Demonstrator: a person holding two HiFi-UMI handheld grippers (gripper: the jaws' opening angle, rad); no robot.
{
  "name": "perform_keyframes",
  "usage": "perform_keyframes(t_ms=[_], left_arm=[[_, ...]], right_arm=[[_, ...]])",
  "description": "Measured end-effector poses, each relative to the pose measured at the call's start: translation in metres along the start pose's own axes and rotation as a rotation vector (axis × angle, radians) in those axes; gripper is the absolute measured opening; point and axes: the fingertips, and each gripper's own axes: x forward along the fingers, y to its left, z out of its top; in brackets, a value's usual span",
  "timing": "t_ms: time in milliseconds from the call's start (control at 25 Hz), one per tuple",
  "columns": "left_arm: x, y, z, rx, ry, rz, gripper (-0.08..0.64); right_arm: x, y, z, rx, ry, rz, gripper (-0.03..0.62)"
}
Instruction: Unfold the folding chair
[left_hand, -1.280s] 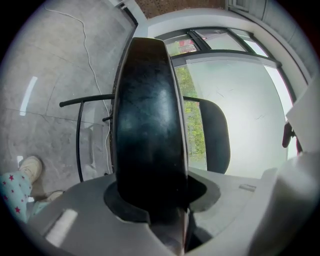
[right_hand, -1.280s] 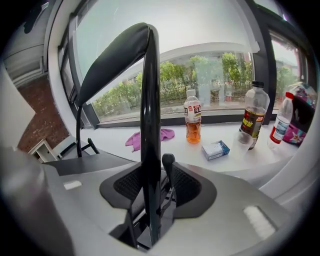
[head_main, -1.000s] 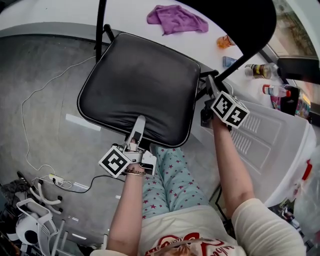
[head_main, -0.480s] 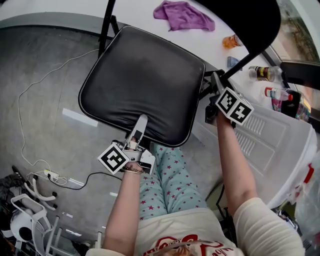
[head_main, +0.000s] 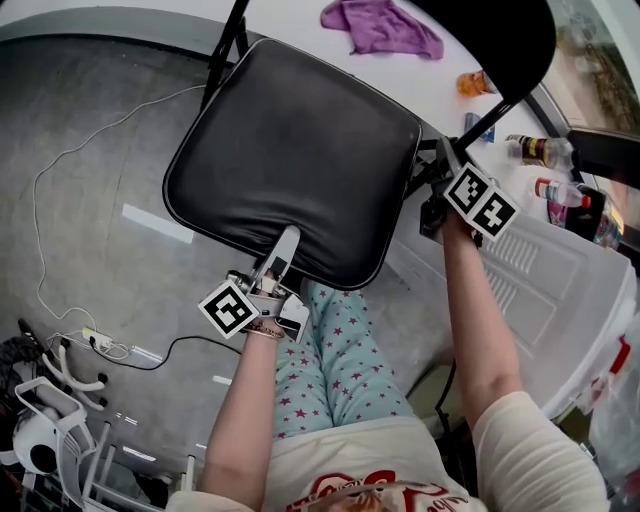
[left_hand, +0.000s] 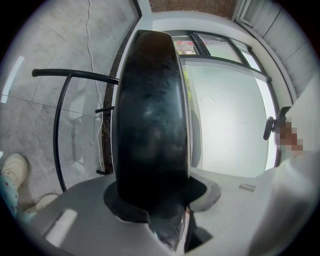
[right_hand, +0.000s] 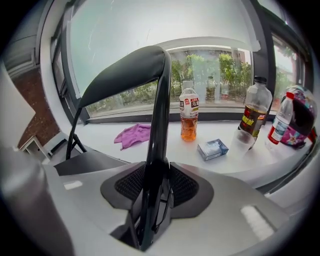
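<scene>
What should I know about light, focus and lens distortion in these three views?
Head view: even daylight, sharp, edges curved by the wide lens. Left gripper view: strong fisheye; the chair seat fills the middle, dark and blurred, beside a washed-out bright background. Right gripper view: fisheye with dark corners; the near frame tube is slightly soft, the bottles sharp.

Your folding chair (head_main: 290, 160) stands open at twelve o'clock, black padded seat (head_main: 300, 130) nearly level, dark backrest (head_main: 495, 35) at one o'clock.
</scene>
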Motion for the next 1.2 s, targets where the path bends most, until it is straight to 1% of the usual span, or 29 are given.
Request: perform_keyframes(t_ms=[200,400,600,720,920,1080,1200], left_arm=[[-0.001,0.003,0.0,0.005,0.023,0.004,0.183],[-0.004,0.006,-0.001,0.007,0.025,-0.001,0.176],[-0.014,0.015,-0.001,0.006,0.022,-0.011,0.176],[-0.02,0.023,-0.004,0.007,0.019,-0.02,0.178],[-0.032,0.032,-0.007,0.032,0.013,-0.061,0.176],[-0.041,0.04,-0.009,0.035,0.007,-0.095,0.175],[-0.049,0.047,-0.01,0.034,0.001,-0.121,0.175]], right_arm=[[-0.001,0.0,0.001,-0.002,-0.016,-0.025,0.163],[-0.004,-0.001,-0.001,0.009,-0.036,-0.03,0.16],[-0.011,0.005,-0.009,-0.013,-0.037,-0.042,0.16],[-0.017,0.005,-0.015,-0.015,-0.055,-0.038,0.16],[-0.026,0.007,-0.027,-0.017,-0.08,-0.023,0.163],[-0.036,0.008,-0.036,-0.007,-0.115,-0.017,0.163],[-0.041,0.012,-0.043,-0.02,-0.135,-0.003,0.166]])
